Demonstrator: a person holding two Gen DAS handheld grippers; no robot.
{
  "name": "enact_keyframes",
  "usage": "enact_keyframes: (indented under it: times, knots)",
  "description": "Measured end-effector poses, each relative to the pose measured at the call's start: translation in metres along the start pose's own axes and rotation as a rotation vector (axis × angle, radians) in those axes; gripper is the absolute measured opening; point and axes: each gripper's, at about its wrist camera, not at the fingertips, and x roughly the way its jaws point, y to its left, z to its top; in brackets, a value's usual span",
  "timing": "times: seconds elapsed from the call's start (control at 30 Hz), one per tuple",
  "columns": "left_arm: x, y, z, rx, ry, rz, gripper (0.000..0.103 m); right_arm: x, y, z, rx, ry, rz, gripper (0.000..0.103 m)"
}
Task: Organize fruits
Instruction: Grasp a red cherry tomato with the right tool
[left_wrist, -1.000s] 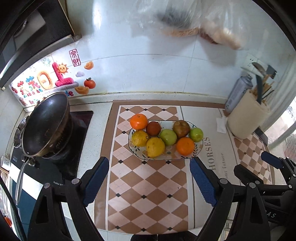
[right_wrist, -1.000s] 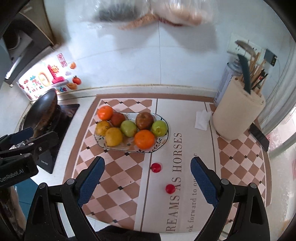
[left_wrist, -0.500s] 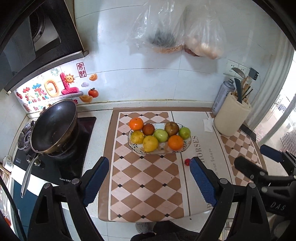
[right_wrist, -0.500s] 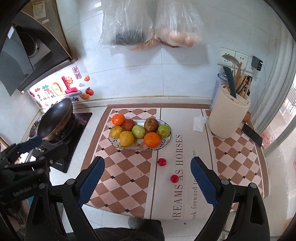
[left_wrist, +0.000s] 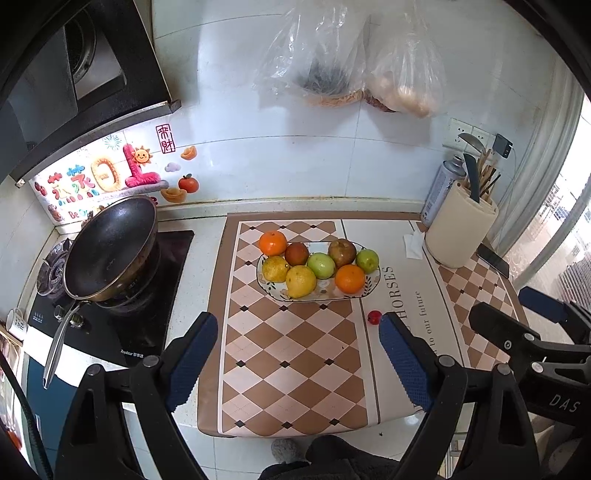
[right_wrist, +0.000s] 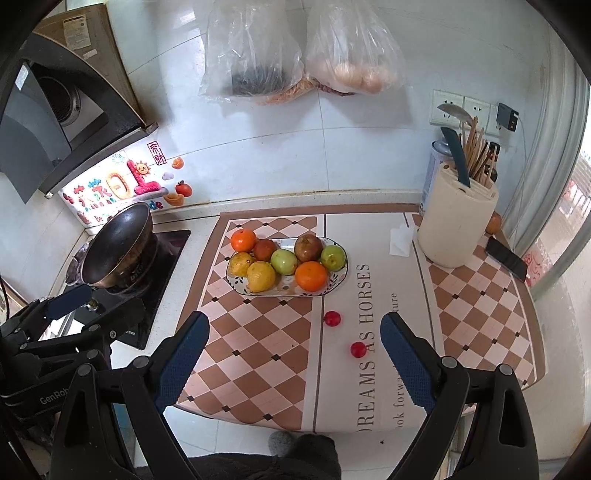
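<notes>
Through the left wrist camera we see our left gripper spread wide and holding nothing, hovering above the checkered mat. Beyond it the oval fruit plate sits on the mat, carrying two oranges, two lemons, two green apples and two darker reddish fruits. One small red fruit lies loose on the mat just in front of the plate's right end. A black wok rests on the stove to the left, and a cream utensil holder stands to the right. Through the right wrist camera our right gripper is likewise spread apart and empty. Here the plate shows the same fruits, and two small red fruits lie on the mat in front of it: one nearer the plate, another closer to us, just beside the right finger.
</notes>
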Motion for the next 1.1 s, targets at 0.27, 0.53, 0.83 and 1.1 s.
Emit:
enact_keyframes:
  times: [0.27, 0.53, 0.83, 1.1]
  knots:
    - [0.033, 0.000, 0.012, -0.004, 0.041, 0.027, 0.103, 0.043, -0.046, 0.006, 0.114, 0.037, -0.021, 0.100]
    - [0.129, -0.008, 0.015, -0.001, 0.193, 0.103, 0.103, 0.160, -0.119, -0.021, 0.235, 0.230, -0.042, 0.086]
    - [0.254, -0.049, 0.000, 0.074, 0.492, 0.078, 0.103, 0.277, -0.145, -0.067, 0.284, 0.458, 0.006, 0.051]
    - [0.305, -0.081, -0.010, 0.096, 0.648, -0.040, 0.103, 0.309, -0.147, -0.080, 0.268, 0.494, 0.013, 0.032]
